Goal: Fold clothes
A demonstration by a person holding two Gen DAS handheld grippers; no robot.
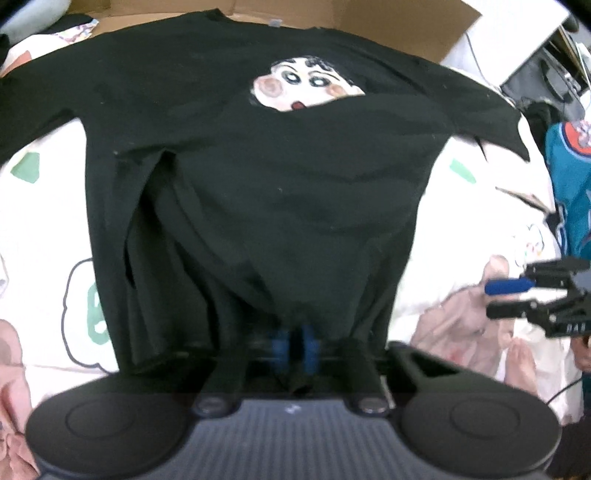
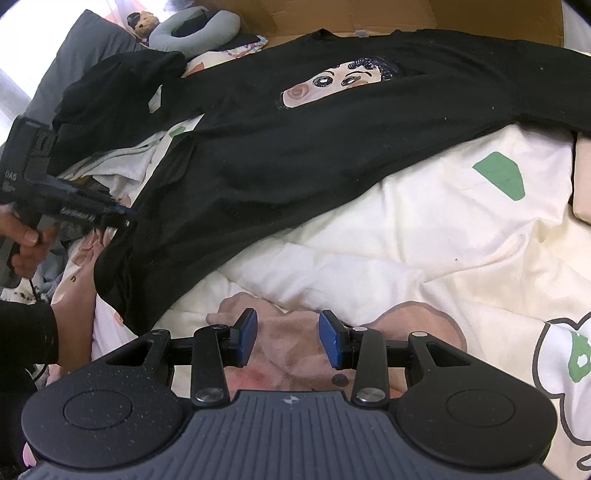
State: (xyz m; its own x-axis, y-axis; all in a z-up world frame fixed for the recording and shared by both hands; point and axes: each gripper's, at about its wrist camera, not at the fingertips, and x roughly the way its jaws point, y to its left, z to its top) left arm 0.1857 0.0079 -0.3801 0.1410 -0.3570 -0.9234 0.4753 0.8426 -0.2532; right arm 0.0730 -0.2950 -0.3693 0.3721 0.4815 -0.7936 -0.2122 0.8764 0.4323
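A black T-shirt (image 1: 280, 177) with a cartoon face print (image 1: 306, 86) lies spread on a bed covered by a cream quilt (image 2: 424, 236) printed with green and pink shapes. In the left wrist view the shirt fills the middle of the frame, collar toward the top, sleeves reaching the left and right edges. Its lower hem is drawn up toward the bottom centre, where the left tongs (image 1: 295, 347) are clenched on the fabric, their blue pads (image 1: 280, 345) pressed close together with cloth bunched between them. The lifted cloth folds over the lower part of the face print.

The right tongs (image 2: 288, 338) stand released at the bottom centre of the right wrist view, blue pads well apart, with only a pink patch of the quilt between them; the shirt lies above and to the left, apart from them. At the left edge of that view the left tongs grip the shirt's hem. A cardboard box (image 2: 406, 14) sits behind the collar at the top, a grey neck pillow (image 2: 192, 29) lies at the upper left, and a teal garment (image 1: 569, 192) shows at the right edge of the left wrist view.
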